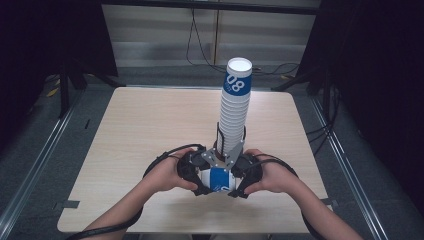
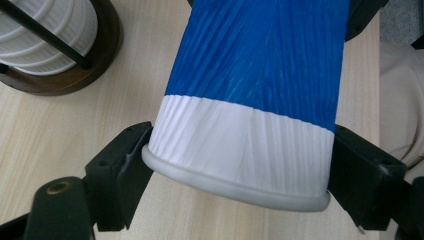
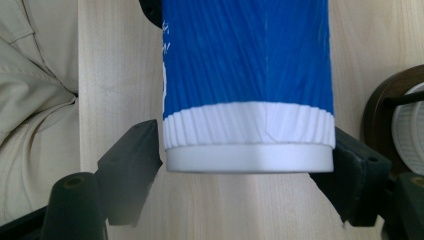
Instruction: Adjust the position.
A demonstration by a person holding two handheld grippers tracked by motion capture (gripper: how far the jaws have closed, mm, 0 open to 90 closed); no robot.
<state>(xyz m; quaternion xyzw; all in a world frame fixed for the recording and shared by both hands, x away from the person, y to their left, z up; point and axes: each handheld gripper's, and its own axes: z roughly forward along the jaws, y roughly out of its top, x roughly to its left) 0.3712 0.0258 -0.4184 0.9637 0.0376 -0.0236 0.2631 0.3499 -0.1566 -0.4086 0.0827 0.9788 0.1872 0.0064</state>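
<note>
Blue-and-white paper cup [image 2: 250, 105] clamped at its rim end between left gripper [image 2: 240, 175] jaws, its base end between right gripper [image 3: 247, 165] jaws, both pads touching, beside cup stack [image 1: 234, 110].

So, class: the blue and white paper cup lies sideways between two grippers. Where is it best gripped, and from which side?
Grip the blue and white paper cup at its ends, one gripper from each side. It lies level, so the left gripper clamps the white band beside the rolled rim, which stiffens it, and the right gripper brackets the flat base end.
</note>
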